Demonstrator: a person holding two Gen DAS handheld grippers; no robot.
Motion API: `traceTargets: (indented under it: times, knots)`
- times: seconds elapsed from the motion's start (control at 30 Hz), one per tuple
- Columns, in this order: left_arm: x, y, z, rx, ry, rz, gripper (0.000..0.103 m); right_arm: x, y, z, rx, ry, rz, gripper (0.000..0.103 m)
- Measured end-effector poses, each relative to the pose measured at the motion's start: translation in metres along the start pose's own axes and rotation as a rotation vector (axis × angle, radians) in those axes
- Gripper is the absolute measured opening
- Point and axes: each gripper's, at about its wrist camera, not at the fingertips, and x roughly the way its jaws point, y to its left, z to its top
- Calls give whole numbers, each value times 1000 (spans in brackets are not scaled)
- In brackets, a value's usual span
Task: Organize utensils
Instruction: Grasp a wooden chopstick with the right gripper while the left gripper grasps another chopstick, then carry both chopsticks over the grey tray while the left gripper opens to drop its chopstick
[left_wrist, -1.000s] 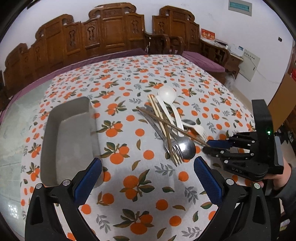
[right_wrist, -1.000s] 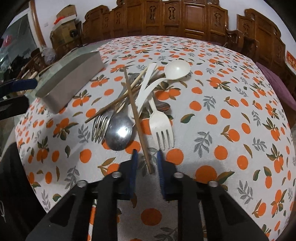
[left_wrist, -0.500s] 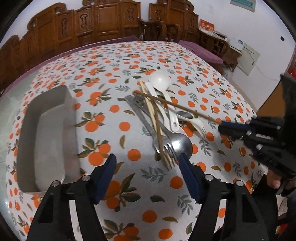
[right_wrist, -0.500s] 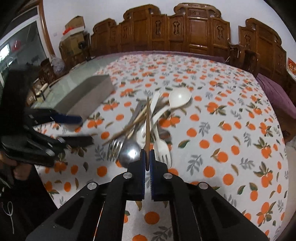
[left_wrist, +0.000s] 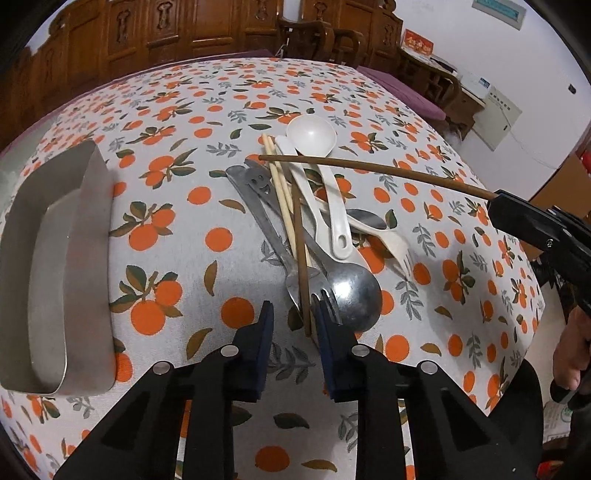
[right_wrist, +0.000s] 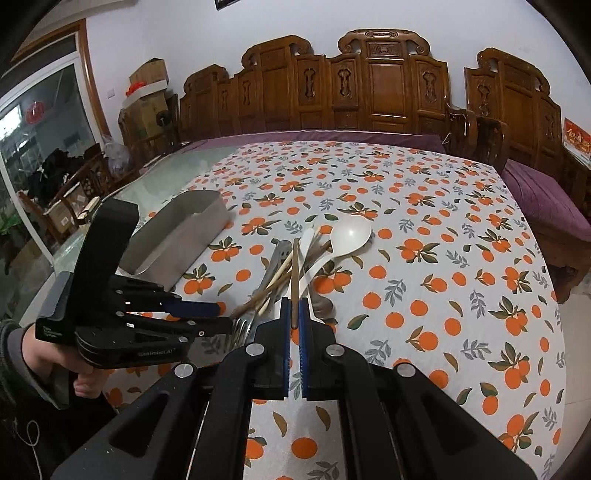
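**A:** So our right gripper (right_wrist: 293, 325) is pinched tight on one dark chopstick (left_wrist: 369, 170), holding it by its near end. The stick is lifted clear of the pile and points away from us, out over the other utensils.

**B:** Yep, and our left gripper (left_wrist: 293, 325) is part-open, low over the cloth, with the near tip of the second dark chopstick (left_wrist: 300, 236) sitting between its fingers. We can't tell whether the right-hand pad is already touching it.

**A:** That's the bit that matters, we reckon. That stick's long axis runs near-to-far, almost straight along the left fingers, so a plain squeeze should catch its end. The left hand is clearly the closer one.

**B:** It lies across the metal fork (left_wrist: 295, 273) and beside the metal spoon (left_wrist: 351, 291), so we might snag those too.

**A:** And the metal tray (left_wrist: 88, 236) sits well off to the left of the pile, with nothing visible inside. Both sticks presumably head there.
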Motion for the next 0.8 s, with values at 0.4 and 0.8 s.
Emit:
traceTargets:
  times: [0.4,0.8]
  knots:
    - [-22,-3,-3,11,-39,26,3,-9,7,5,-10,-33,-11,5]
    - [-97,8,-7,30,-167,92,3,-31,32,19,-70,-116,-58,5]
